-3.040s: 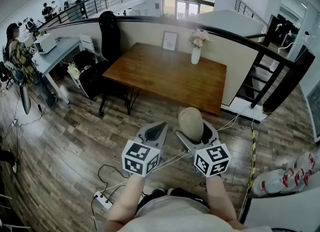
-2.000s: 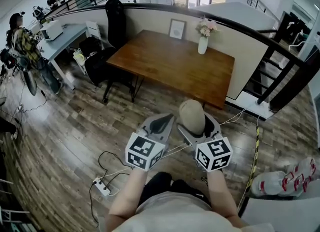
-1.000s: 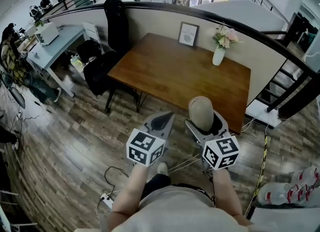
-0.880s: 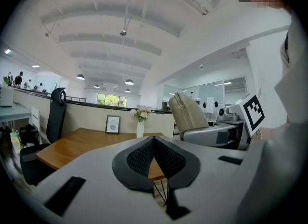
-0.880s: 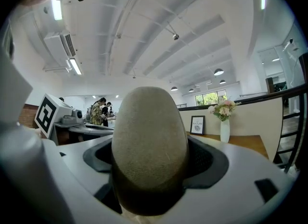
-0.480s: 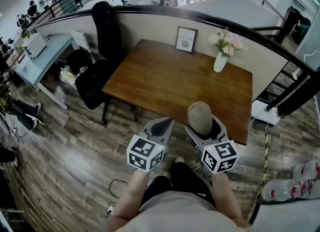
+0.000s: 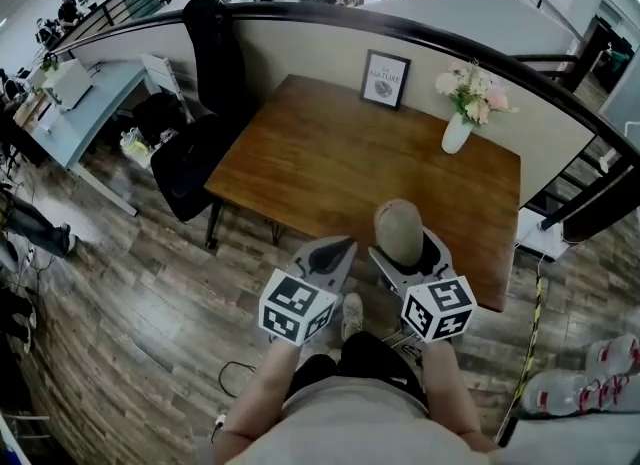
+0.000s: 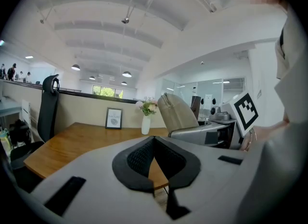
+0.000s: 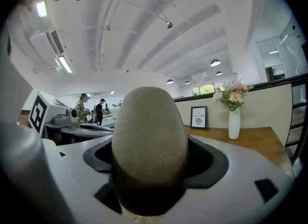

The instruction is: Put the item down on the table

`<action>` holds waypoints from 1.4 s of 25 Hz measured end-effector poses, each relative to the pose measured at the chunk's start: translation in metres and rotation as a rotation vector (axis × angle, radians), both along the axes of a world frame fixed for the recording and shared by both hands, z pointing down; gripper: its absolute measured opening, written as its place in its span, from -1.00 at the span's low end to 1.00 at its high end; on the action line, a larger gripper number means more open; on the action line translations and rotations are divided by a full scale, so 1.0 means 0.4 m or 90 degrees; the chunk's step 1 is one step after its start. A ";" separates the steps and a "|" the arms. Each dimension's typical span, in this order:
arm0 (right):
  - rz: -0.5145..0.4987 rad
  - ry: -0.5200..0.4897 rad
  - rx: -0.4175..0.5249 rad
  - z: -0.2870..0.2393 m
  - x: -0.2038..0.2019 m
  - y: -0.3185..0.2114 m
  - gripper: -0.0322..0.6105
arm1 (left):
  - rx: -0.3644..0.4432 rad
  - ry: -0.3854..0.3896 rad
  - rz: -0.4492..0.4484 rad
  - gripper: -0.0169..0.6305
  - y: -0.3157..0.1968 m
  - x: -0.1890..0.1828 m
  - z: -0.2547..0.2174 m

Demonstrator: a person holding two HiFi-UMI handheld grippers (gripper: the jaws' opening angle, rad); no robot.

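A beige felt pouch point(image 7: 399, 232), egg-shaped from here, stands upright in my right gripper point(image 7: 405, 253), whose jaws are shut on it. It fills the middle of the right gripper view as the pouch point(image 9: 149, 143). My left gripper point(image 7: 328, 254) is beside it on the left, shut and holding nothing; its closed jaws meet at the gripper point(image 8: 154, 163) in its own view. Both are held in the air just short of the near edge of the brown wooden table point(image 7: 330, 163). The pouch point(image 8: 177, 113) also shows to the right in the left gripper view.
On the table's far side stand a framed print point(image 7: 385, 79) and a white vase with flowers point(image 7: 458, 129). A black chair point(image 7: 185, 158) sits at the table's left end. A power strip cable point(image 7: 235, 368) lies on the wood floor. Stairs point(image 7: 580, 193) drop away to the right.
The person has walked up to the table over three seconds; it now reaches to just in front of both grippers. The pouch has stayed gripped in the right gripper throughout.
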State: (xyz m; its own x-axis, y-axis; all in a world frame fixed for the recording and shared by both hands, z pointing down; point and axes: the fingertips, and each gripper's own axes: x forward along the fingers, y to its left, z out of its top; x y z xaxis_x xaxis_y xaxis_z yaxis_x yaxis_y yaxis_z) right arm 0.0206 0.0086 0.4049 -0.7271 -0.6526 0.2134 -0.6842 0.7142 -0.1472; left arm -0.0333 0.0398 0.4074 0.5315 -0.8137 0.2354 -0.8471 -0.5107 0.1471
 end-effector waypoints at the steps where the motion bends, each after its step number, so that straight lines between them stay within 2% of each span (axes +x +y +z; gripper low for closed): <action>1: -0.005 0.001 -0.003 0.005 -0.009 -0.021 0.40 | 0.002 -0.003 -0.004 -0.93 -0.022 -0.010 -0.003; 7: -0.036 0.003 0.003 0.004 -0.063 -0.164 0.40 | -0.005 0.002 -0.025 -0.93 -0.168 -0.055 -0.003; 17: -0.053 -0.008 0.018 -0.029 -0.068 -0.392 0.40 | 0.007 -0.002 -0.058 -0.93 -0.408 -0.096 -0.031; 23: -0.040 -0.003 0.013 -0.020 -0.029 -0.463 0.40 | -0.003 0.000 -0.044 -0.93 -0.485 -0.061 -0.013; 35: 0.027 0.014 -0.004 0.011 0.021 -0.498 0.40 | -0.036 0.014 0.026 -0.93 -0.559 -0.012 0.031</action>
